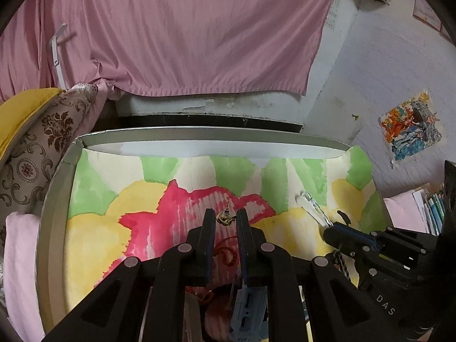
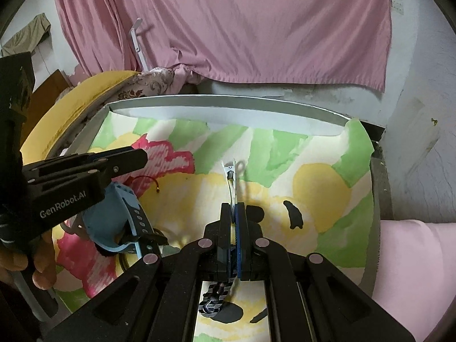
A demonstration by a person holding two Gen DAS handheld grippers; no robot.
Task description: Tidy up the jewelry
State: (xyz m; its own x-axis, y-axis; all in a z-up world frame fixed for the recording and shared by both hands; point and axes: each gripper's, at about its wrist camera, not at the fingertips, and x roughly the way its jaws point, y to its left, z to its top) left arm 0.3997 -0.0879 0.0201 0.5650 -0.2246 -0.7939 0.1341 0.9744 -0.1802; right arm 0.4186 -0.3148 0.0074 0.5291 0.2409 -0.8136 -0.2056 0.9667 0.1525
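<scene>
My left gripper (image 1: 225,218) is part open over a floral-painted tray (image 1: 57,176), with a small gold and black trinket (image 1: 224,218) between its fingertips; I cannot tell if they touch it. A red cord (image 1: 226,253) lies below the fingers. My right gripper (image 2: 233,209) is shut on a clear hair clip (image 2: 232,176) that sticks out forward above the tray (image 2: 376,188). The right gripper also shows in the left wrist view (image 1: 330,228) holding the clip (image 1: 312,206). A blue watch (image 2: 122,222) hangs under the left gripper (image 2: 139,156).
A black hair clip (image 2: 293,215) lies on the tray right of my right gripper. A patterned black item (image 2: 212,299) lies below it. Pink curtain (image 1: 185,28) hangs behind. Cushions (image 1: 34,148) stand at left, books (image 1: 433,208) at right.
</scene>
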